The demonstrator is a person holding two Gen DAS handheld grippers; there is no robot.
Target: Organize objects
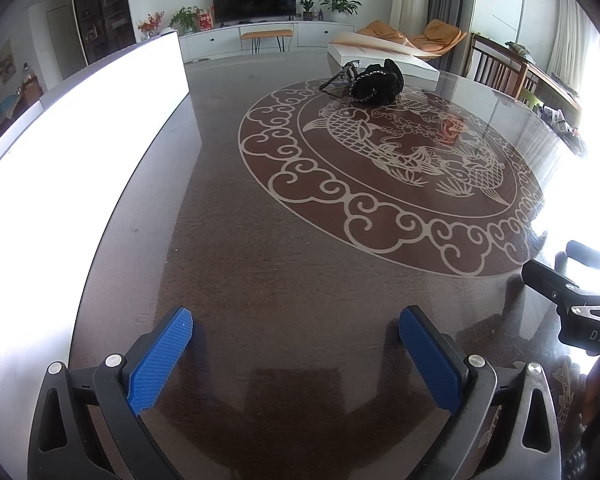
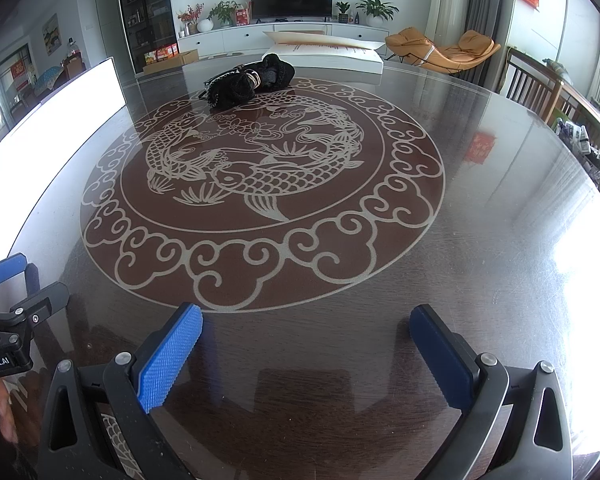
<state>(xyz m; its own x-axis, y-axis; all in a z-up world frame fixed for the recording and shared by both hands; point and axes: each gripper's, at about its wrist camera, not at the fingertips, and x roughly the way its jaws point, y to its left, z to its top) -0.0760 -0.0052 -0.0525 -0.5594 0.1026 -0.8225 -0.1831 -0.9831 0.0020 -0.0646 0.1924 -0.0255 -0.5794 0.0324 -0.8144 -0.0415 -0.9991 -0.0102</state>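
Both the left gripper and the right gripper are held with fingers apart and empty over the near edge of the bench. The black fabric bundle lies near the far edge, touching a white box. A long reach is judged necessary, and soft folds could slip or drag. What is tangled within the bundle cannot be made out.

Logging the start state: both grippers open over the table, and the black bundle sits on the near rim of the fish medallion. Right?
Not quite. Both grippers, left and right, are open, but the black bundle sits on the medallion's far rim, as the right wrist view shows.
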